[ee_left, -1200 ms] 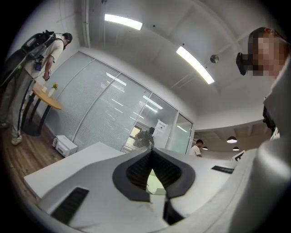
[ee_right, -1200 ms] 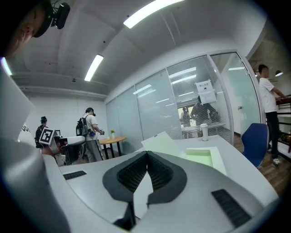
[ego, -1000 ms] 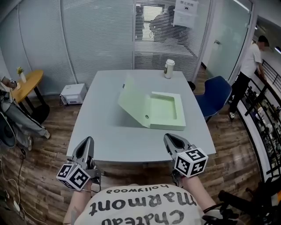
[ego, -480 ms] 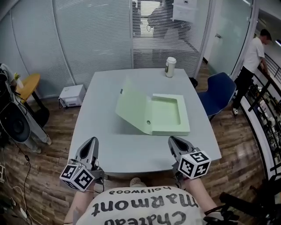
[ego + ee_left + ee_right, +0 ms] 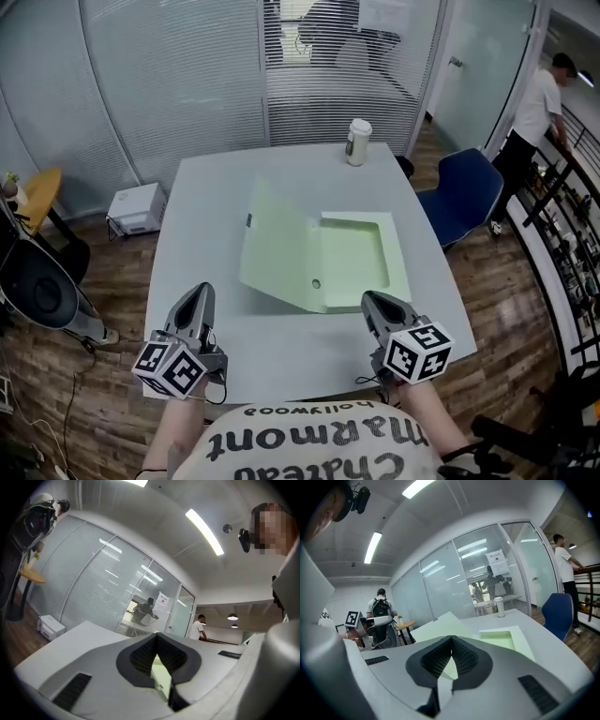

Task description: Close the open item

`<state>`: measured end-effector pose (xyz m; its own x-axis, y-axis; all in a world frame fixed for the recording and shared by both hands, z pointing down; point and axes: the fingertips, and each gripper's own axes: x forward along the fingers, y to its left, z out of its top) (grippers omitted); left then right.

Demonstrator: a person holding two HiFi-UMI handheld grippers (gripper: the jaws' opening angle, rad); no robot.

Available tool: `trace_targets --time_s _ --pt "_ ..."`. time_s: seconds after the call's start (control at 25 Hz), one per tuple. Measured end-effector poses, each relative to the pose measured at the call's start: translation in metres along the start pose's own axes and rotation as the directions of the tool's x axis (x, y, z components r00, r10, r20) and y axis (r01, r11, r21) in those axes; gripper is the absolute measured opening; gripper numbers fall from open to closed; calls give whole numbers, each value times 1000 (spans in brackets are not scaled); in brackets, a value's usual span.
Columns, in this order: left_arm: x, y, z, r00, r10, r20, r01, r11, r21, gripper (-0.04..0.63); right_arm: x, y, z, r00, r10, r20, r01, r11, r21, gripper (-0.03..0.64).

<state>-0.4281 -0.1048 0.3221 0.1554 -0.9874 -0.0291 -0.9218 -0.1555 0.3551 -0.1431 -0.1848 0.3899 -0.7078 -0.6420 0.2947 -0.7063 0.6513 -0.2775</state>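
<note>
A light green file box [image 5: 352, 259] lies open in the middle of the grey table [image 5: 202, 202], its lid [image 5: 277, 249] standing tilted up at the left. Both grippers hover over the table's near edge, short of the box. My left gripper [image 5: 200, 292] is shut with nothing in it, off the lid's near left corner. My right gripper [image 5: 372, 302] is shut and empty, just before the tray's near edge. In the right gripper view the tray [image 5: 502, 637] and lid [image 5: 440, 626] lie past the shut gripper [image 5: 451, 638]. In the left gripper view a green strip of the box [image 5: 160, 668] shows behind the shut gripper [image 5: 156, 635].
A white paper cup [image 5: 358, 142] stands at the table's far edge. A blue chair [image 5: 465, 193] is at the right side, and a person [image 5: 539, 112] stands beyond it by a railing. A white device [image 5: 136, 209] sits on the floor at the left, near a glass wall.
Both grippers have come forward from in front of the table to over its near edge, and the box now sits closer to them. Both stay shut; the box's lid has not moved.
</note>
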Motion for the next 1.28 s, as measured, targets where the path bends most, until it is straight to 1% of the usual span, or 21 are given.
trace_targets --time_s 0.08,0.2,0.36,0.4,0.44,0.56,0.68,0.88,1.12,1.28 --pt "15 11 0 1000 0 -6 0 1000 4 -3 7 -5 0 1000 -18 -9 18 1000 7 3" --pt "41 35 -1 1000 7 -26 -6 999 34 -5 18 -12 2 999 -44 -22 44 999 9 3" --pt "82 63 -13 997 0 -75 9 993 117 0 26 -21 0 995 -92 -44 93 995 22 3" --pt "92 70 -18 996 2 -89 9 992 126 0 29 -23 -1 994 -101 -50 102 994 25 3" --pt "103 79 -24 995 6 -101 7 993 119 0 33 -24 -1 993 -107 -55 109 994 26 3" --pt "134 104 -41 991 7 -135 0 998 55 -1 42 -29 -2 990 -124 -74 126 992 21 3" --pt "163 114 -56 986 -25 -164 27 1000 6 -9 47 -37 -10 984 -150 -93 153 988 29 3" --pt "190 105 -70 983 -102 -155 96 994 -48 -9 53 -37 -20 980 -164 -117 168 985 30 3" --pt "203 91 -73 980 -162 -117 151 984 -95 -8 58 -43 -27 973 -182 -141 187 982 24 3" --pt "206 86 -72 977 -180 -116 170 981 -91 -8 63 -44 -31 972 -176 -152 182 983 27 3"
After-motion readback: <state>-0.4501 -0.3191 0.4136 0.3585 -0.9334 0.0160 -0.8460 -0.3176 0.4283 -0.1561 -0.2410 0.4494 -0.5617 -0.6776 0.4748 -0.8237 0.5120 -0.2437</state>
